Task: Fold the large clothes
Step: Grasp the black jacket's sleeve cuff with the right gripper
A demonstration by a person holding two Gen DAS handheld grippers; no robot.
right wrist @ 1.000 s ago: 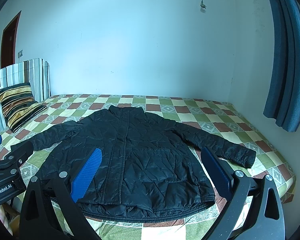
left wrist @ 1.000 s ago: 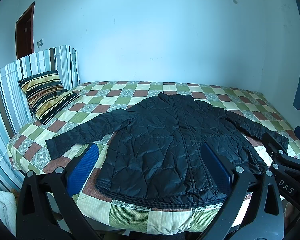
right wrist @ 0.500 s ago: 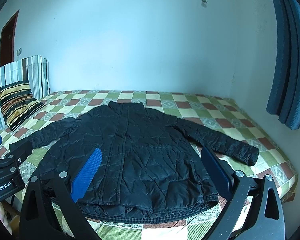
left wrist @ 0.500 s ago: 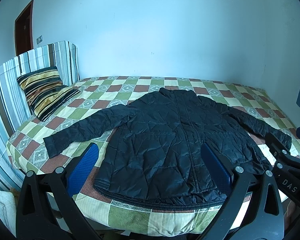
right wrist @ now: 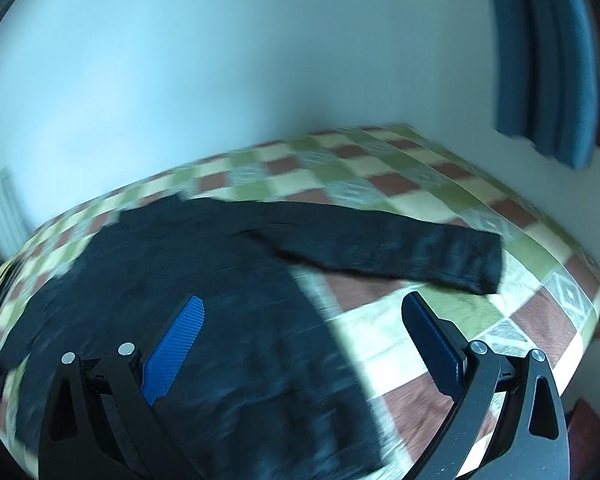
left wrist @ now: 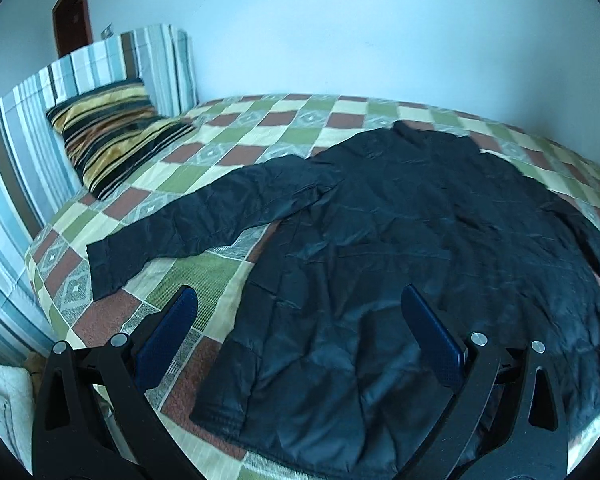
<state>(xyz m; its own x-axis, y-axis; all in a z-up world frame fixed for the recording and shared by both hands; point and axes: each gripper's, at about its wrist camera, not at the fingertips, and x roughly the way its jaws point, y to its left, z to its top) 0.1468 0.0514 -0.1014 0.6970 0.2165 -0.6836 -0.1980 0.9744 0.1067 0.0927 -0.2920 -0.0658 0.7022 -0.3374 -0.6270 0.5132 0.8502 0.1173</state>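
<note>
A black quilted jacket (left wrist: 380,264) lies spread flat, front up, on a checked bedspread (left wrist: 227,128). Its collar points toward the far wall and its hem lies at the near edge of the bedspread. Both sleeves stretch out sideways: one sleeve (left wrist: 203,216) reaches toward the striped pillow (left wrist: 111,136), the other sleeve (right wrist: 400,248) toward the opposite bedspread edge. The fabric is creased.
</note>
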